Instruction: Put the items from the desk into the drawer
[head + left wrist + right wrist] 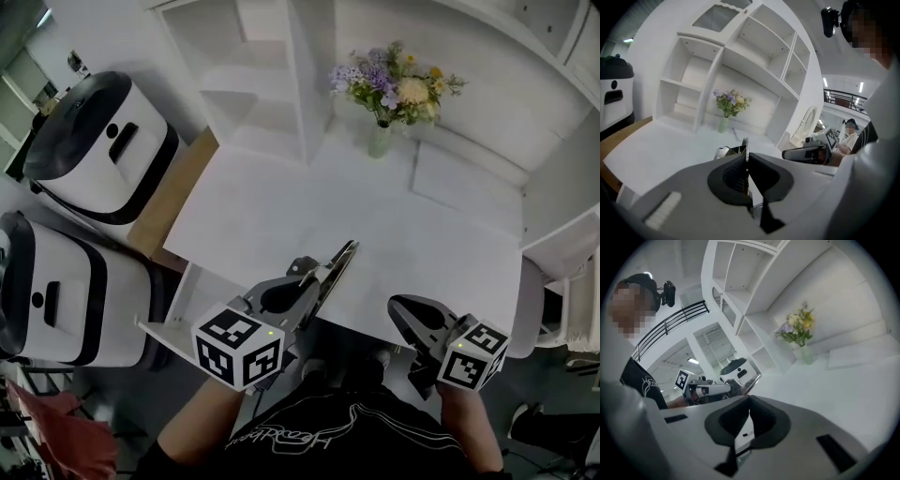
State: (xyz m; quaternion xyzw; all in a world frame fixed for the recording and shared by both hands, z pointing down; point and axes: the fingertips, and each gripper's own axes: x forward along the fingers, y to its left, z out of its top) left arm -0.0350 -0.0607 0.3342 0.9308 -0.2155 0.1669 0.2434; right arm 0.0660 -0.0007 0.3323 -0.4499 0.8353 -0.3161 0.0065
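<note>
Left gripper [305,281]: jaws pressed together on a thin flat item [339,258], pinched at its near end, so the sheet stands on edge and pokes forward over the near edge of the desk [281,216]. Judgement: the edge-on pinch suits something too thin to grip across its face, and it would slide into a drawer easily. Right gripper [403,314]: jaws together, nothing between them, held off the near-right desk edge, probably free to work the drawer. The drawer is not identified for sure; a white ledge [164,333] below the desk's near-left corner may be it. Count: one held item; one flat white slab [464,183] lying at the back right; one vase of flowers [380,141]; two white-and-black machines [103,145] left of the desk.
</note>
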